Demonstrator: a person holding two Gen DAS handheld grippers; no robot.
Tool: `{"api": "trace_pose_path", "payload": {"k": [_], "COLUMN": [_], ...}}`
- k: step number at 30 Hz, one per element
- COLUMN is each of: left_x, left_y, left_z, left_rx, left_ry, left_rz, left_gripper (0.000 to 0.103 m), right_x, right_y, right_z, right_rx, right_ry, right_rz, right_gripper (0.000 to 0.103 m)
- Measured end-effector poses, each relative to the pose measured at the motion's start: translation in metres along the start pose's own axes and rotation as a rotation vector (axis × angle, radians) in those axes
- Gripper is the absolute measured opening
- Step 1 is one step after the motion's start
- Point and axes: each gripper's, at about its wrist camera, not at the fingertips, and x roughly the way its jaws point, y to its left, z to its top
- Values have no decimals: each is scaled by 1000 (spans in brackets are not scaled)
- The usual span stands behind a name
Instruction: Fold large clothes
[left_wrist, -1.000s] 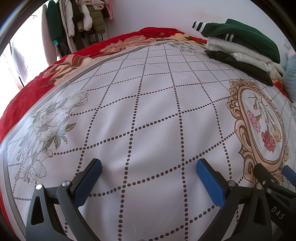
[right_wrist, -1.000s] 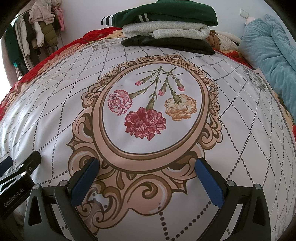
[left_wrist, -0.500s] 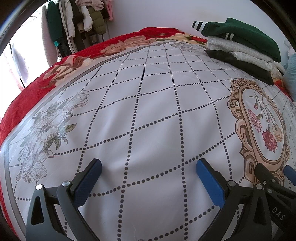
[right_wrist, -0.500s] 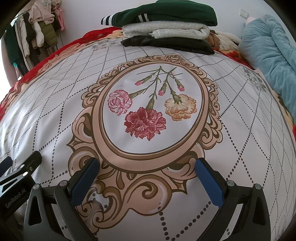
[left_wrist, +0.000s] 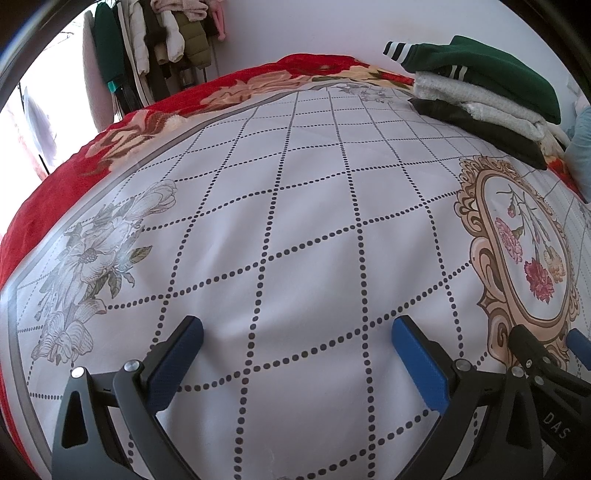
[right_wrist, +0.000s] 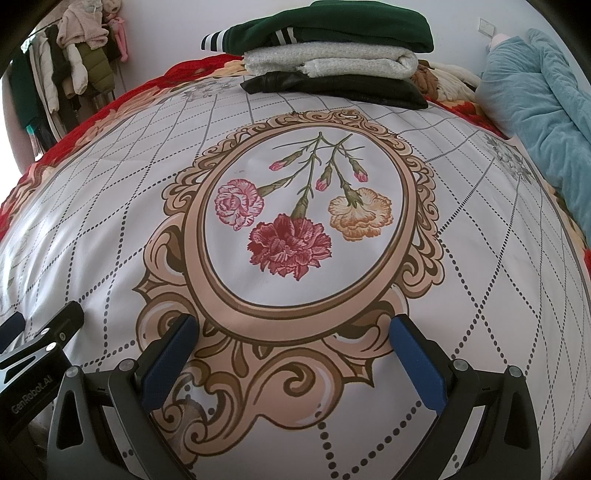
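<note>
Left tool (left_wrist: 295, 354) spread wide, grasping nothing, low over the white bedsheet with dotted diamond grid and carnation medallion (left_wrist: 295, 206). Right tool (right_wrist: 291, 350) likewise released and bare, just beside the left one, over the medallion's lower scrollwork. No unfolded garment lies on the sheet between them. The only clothes in reach of view are the folded stack of dark green striped-cuff sweater, white fuzzy knit and black leather piece (right_wrist: 332, 62) at the far edge of the bed, well apart from both tools. A teal plush blanket (right_wrist: 535, 122) lies at the far right; hanging coats on a rack (left_wrist: 155, 48) at far left.

Judgement: between garments, next piece not yet fetched. To do it well: bring one large item onto the flat medallion area, spread it smooth first, pinch shoulders or hem corners with both tools symmetrically, keep stack undisturbed.
</note>
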Motion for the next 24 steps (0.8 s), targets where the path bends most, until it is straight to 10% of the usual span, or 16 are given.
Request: {"api": "trace_pose_path", "payload": {"k": [24], "left_x": [1], "left_y": [0], "left_z": [0], "left_rx": [3], "left_ry": [5], "left_rz": [1], "left_gripper": [103], "right_x": [0], "right_y": [0], "right_z": [0], "right_rx": [0], "right_ry": [0], "right_rz": [0], "right_gripper": [103]}}
